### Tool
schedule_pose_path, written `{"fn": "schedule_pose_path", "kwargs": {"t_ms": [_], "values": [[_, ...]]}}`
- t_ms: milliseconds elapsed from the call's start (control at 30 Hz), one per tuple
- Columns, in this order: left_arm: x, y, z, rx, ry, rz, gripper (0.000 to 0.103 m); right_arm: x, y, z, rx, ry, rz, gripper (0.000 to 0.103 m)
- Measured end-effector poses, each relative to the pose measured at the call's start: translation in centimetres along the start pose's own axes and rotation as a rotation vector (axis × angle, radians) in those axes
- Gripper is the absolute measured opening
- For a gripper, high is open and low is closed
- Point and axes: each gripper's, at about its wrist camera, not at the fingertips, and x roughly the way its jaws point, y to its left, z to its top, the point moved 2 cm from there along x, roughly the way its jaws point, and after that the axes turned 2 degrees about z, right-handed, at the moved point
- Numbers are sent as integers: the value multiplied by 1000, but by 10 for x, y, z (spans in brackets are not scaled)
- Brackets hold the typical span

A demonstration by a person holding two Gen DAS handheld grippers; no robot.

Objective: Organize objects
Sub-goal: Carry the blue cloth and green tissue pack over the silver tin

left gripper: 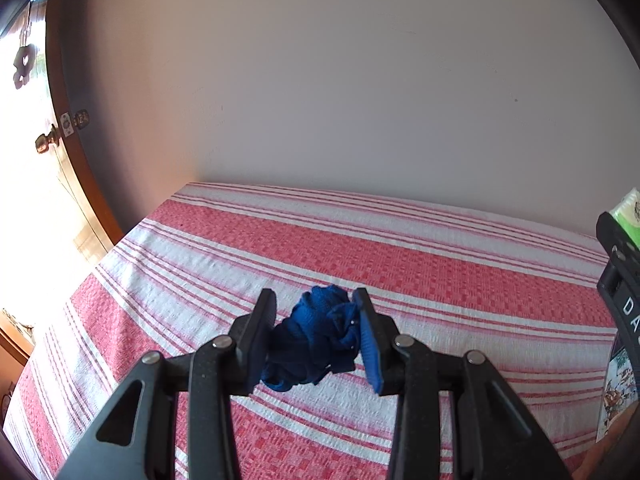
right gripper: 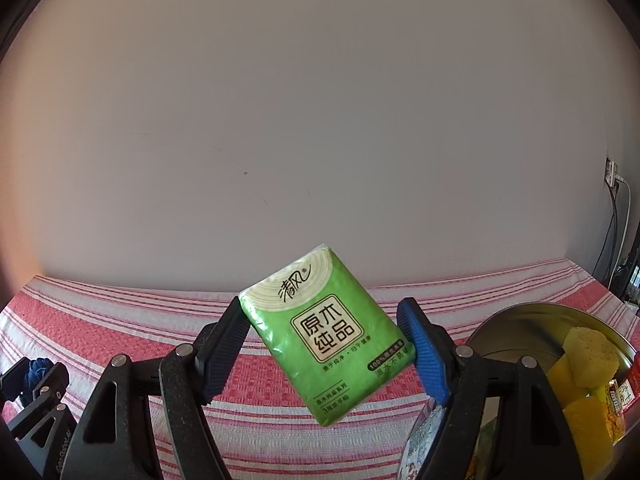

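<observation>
Step in hand: you're mid-carry with both hands loaded, nothing set down yet, so I'd call this the transport part of the sorting.

Left hand-held gripper (left gripper: 316, 336): pinching a crumpled blue cloth (left gripper: 316, 340) between its pads, held up over the red-and-white striped cloth (left gripper: 280, 240) on the table.

Right hand-held gripper (right gripper: 326, 350): clamped on a green tissue pack (right gripper: 326, 334), which sits tilted, one corner poking down past the jaws, lifted off the table.

Where stuff goes: looks like the metal bowl (right gripper: 516, 316) at your right, already holding yellow sponges (right gripper: 588, 352) and some packets I can't read.

Next move, my guess: swing the tissue pack over the bowl's rim and only spread the jaws once it's above the opening, since the bowl is getting crowded.

Blue cloth: no obvious spot in view, so can't tell where you mean to drop it. Keep the squeeze on, it's soft and could slip.
</observation>
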Motion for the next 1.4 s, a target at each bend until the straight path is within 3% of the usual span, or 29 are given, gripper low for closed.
{"fn": "schedule_pose_path", "kwargs": {"t_ms": [333,667,1400], "values": [[-10,10,-12,-38,-5,-7,39,-44,27,-17,-21,-37,-13,78],[-24,20,-23,-70,-24,-14,39,-83,49,-16,-59,-136,-43,78],[-58,32,-42,-140,-55,-69,39,-148,68,-27,-35,-156,-12,78]]}}
